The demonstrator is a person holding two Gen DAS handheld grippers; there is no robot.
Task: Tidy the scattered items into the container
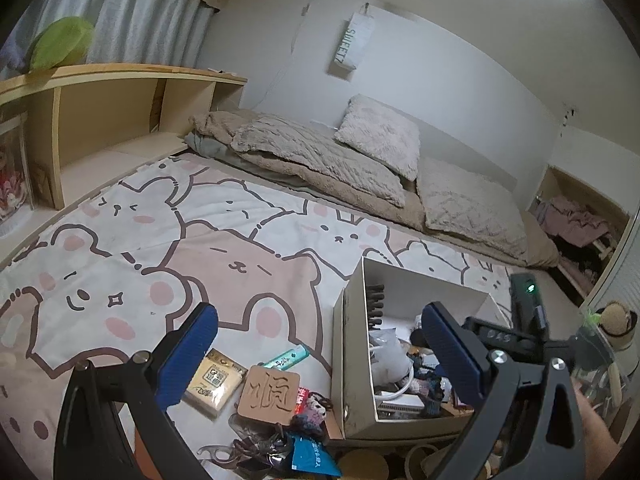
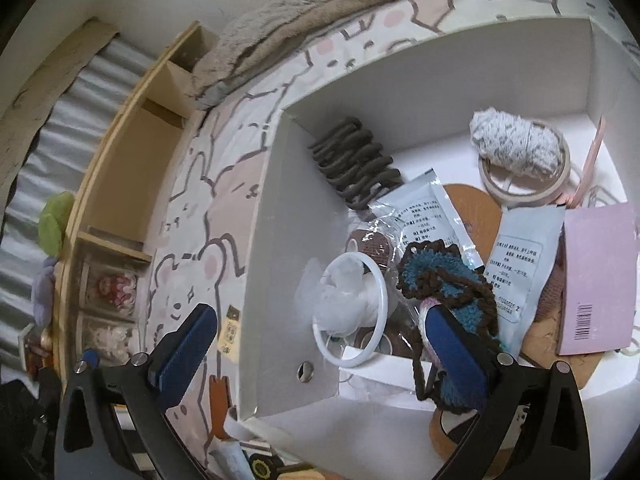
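A white cardboard box (image 1: 352,344) stands on a cartoon-bear sheet and holds several items. My left gripper (image 1: 316,356) is open and empty above loose items in front of the box: a yellow packet (image 1: 214,382), a wooden tag (image 1: 269,395), a green tube (image 1: 286,358), a blue card (image 1: 314,456). My right gripper (image 2: 320,352) is open over the box's near left wall (image 2: 280,280). A blue and brown crocheted piece (image 2: 444,280) lies in the box against the right finger (image 2: 456,352); I cannot tell if it hangs on it. A white ring (image 2: 352,312) lies beside it.
In the box are a dark hair claw (image 2: 352,164), a yarn ball on a tape roll (image 2: 520,152), sachets (image 2: 516,264) and a pink box (image 2: 600,280). A wooden shelf (image 1: 100,128) stands left. Folded blankets (image 1: 320,160) lie along the wall. A black device (image 1: 528,300) sits behind the box.
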